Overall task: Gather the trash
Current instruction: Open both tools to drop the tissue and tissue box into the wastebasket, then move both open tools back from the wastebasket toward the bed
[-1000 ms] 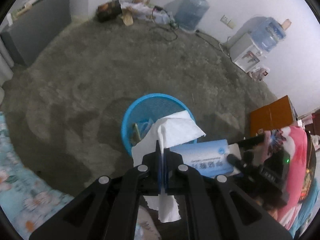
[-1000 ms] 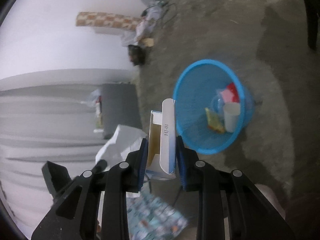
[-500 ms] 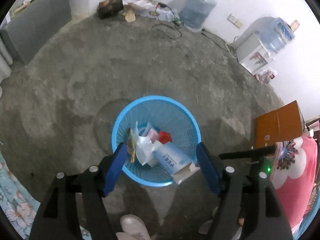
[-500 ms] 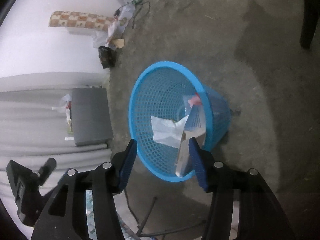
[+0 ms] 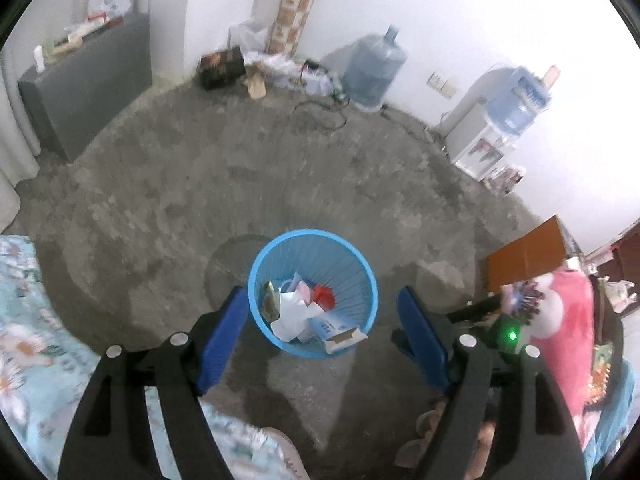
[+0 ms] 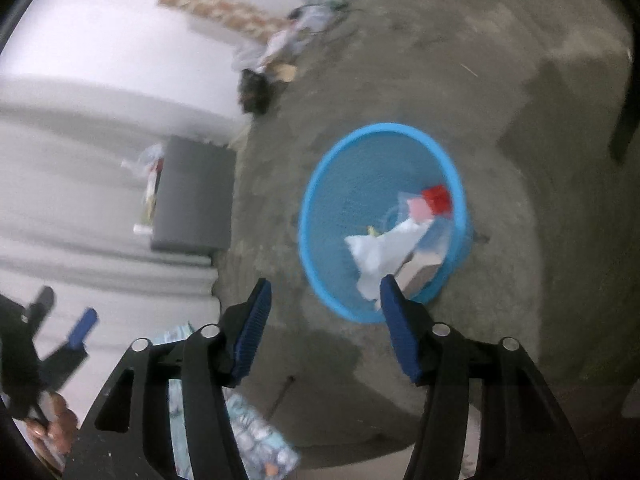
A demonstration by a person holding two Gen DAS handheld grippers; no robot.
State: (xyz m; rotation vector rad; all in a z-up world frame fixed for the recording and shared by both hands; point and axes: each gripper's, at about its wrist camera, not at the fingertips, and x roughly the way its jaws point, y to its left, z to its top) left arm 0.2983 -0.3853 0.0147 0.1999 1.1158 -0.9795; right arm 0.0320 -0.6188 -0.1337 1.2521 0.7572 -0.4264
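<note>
A blue mesh trash basket (image 5: 256,280) stands on the grey floor; it also shows in the right wrist view (image 6: 320,184). Inside lie a white tissue (image 5: 290,316), a blue-and-white carton (image 5: 338,334), a red scrap (image 5: 324,296) and other wrappers. The tissue (image 6: 380,250) and carton (image 6: 418,270) show in the right wrist view too. My left gripper (image 5: 322,318) is open and empty, held high above the basket. My right gripper (image 6: 325,300) is open and empty, above the basket's near rim.
A grey cabinet (image 5: 84,84) stands at the left wall. Water jugs (image 5: 374,70), a dispenser (image 5: 486,136) and clutter line the far wall. A brown cardboard box (image 5: 526,256) sits at the right. Floral bedding (image 5: 24,332) lies at the lower left.
Both grippers opened and dropped the tissue and the carton into the basket. Both have since lifted up and back from it.
</note>
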